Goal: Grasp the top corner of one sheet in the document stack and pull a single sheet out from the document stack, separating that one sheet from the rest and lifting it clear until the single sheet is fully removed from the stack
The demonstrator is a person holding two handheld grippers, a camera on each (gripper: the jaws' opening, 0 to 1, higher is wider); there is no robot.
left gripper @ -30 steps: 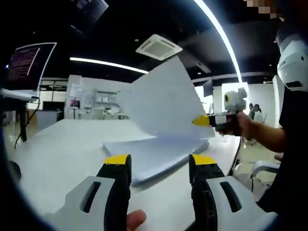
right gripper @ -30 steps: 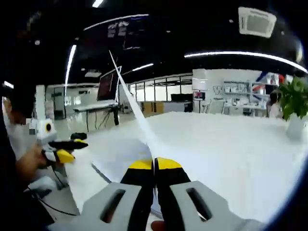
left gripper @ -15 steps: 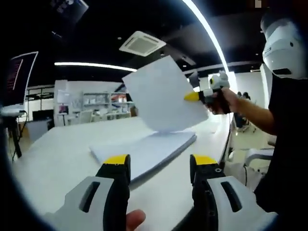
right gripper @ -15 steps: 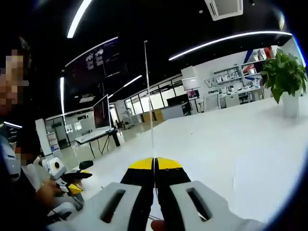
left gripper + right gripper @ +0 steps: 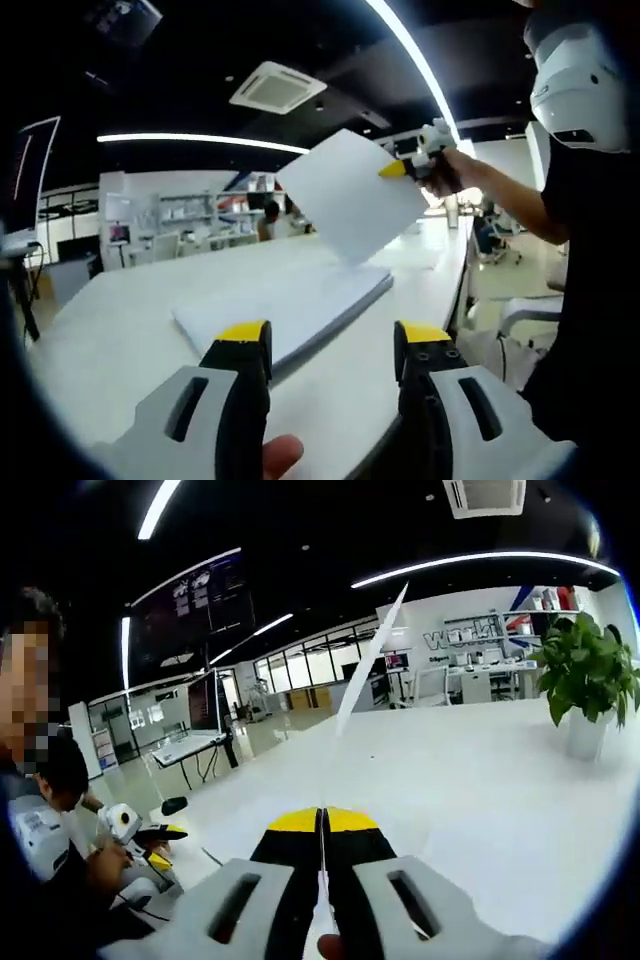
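In the left gripper view a white document stack (image 5: 285, 305) lies flat on the white table (image 5: 120, 320). Above it hangs a single white sheet (image 5: 350, 195), clear of the stack, pinched at its upper right corner by my right gripper (image 5: 395, 168). My left gripper (image 5: 330, 335) stands open in front of the stack, with nothing between its yellow-tipped jaws. In the right gripper view my right gripper (image 5: 322, 820) is shut on that sheet (image 5: 365, 670), which rises edge-on as a thin white blade. The left gripper (image 5: 150, 850) appears at lower left in a hand.
The long white table (image 5: 480, 780) stretches away with a potted plant (image 5: 585, 685) at its far right. A person (image 5: 590, 280) in dark clothes stands at the table's right edge. Desks with monitors (image 5: 205, 715) stand behind.
The right gripper has carried the sheet higher and farther from the stack, with its lower edge now off the pile. The left gripper has stayed open in front of the stack.
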